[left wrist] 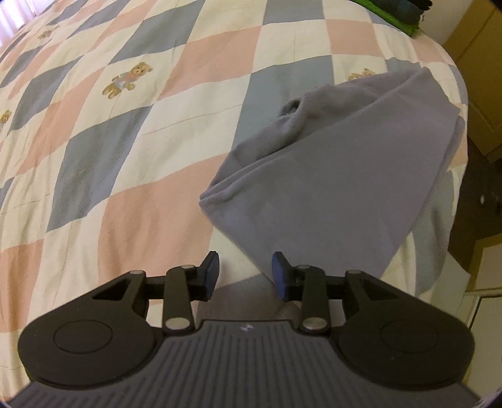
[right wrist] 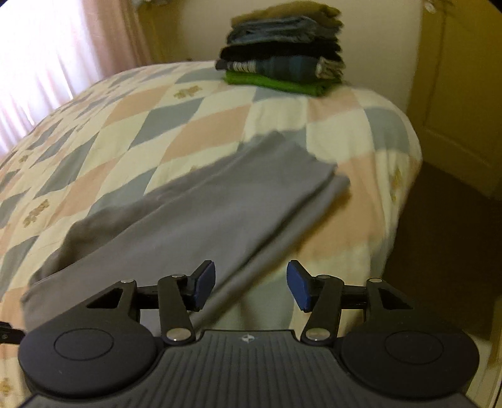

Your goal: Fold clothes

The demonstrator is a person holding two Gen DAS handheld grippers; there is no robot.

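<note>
While both grippers stand apart and hold nothing, the grey garment point(right wrist: 200, 213) lies folded on the quilt point(right wrist: 131, 125) just ahead of them.

Seen from the left gripper point(left wrist: 245, 276), checked quilt with teddy bears fills the left, the garment point(left wrist: 329, 188) sits ahead to the right, and a green-edged stack point(left wrist: 398, 15) is cut off at the top. From the right gripper point(right wrist: 251, 287), a curtain point(right wrist: 47, 47) glares at left, the garment runs ahead and leftward, the blurred clothes stack point(right wrist: 282, 53) stands beyond, a door point(right wrist: 455, 94) at right. No writing is readable.
</note>
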